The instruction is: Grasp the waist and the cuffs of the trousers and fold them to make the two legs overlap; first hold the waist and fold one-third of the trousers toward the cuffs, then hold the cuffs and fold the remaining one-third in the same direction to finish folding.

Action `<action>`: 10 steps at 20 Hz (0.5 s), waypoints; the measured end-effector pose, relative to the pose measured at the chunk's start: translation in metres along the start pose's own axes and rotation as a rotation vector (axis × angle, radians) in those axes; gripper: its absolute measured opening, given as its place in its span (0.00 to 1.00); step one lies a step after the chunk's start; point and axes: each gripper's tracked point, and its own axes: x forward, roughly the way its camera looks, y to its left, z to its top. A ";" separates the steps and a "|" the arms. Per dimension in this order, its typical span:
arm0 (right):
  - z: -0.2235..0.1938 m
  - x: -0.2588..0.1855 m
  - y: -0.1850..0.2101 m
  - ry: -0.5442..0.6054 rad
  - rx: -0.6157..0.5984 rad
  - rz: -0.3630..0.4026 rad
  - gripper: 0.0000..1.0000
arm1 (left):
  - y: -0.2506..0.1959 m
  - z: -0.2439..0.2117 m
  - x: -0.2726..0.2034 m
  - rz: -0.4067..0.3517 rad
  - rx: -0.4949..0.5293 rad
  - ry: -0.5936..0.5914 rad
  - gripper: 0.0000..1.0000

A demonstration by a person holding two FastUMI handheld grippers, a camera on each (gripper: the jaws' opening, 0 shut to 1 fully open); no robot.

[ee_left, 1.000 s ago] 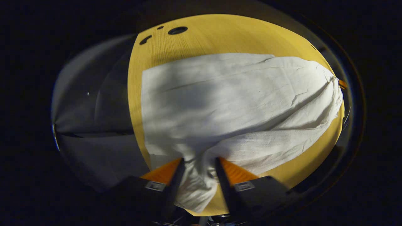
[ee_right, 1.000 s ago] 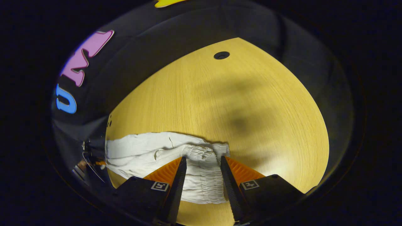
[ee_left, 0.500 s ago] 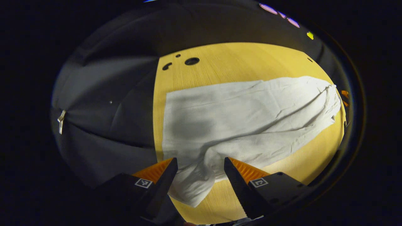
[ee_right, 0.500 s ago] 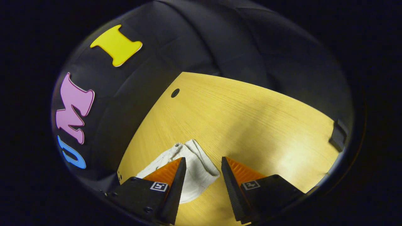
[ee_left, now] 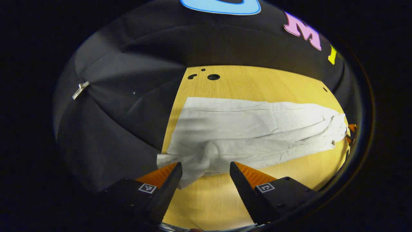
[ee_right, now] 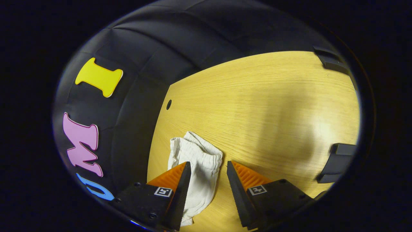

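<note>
White trousers (ee_left: 251, 129) lie flat across the yellow wooden table (ee_left: 257, 83), legs overlapped, with the cuff end at the left table edge and the gathered waist at the far right. In the left gripper view my left gripper (ee_left: 205, 165) is open just above the near cuff corner, gripping nothing. The right gripper view has the elastic waist (ee_right: 196, 158) bunched on the table. Over that waist my right gripper (ee_right: 208, 164) hangs open, the cloth lying under its left finger and the gap. The right gripper's fingertips (ee_left: 351, 129) peek in at the waist end.
Round holes (ee_left: 213, 77) mark the table's far left corner, and another hole (ee_right: 169, 104) sits by the edge beyond the waist. Black brackets (ee_right: 336, 159) stick up at the table's right rim. Bare wood stretches to the right of the waist (ee_right: 273, 112).
My left gripper has opened, let go of the cuff and drawn back; the trousers have settled flat. My right gripper has lifted and turned away over the waist, staying open.
</note>
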 end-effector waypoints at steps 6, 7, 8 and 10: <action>-0.004 0.015 0.013 -0.028 -0.018 -0.008 0.70 | -0.007 -0.032 -0.013 -0.043 -0.297 -0.002 0.96; -0.004 0.015 0.011 -0.026 -0.014 -0.014 0.69 | -0.009 -0.039 -0.015 -0.055 -0.351 0.001 0.95; -0.002 0.016 0.010 -0.029 -0.004 -0.018 0.70 | -0.011 -0.042 -0.016 -0.067 -0.397 0.006 0.95; -0.005 0.018 0.004 -0.010 0.023 -0.034 0.60 | -0.014 -0.049 -0.012 -0.092 -0.492 0.012 0.95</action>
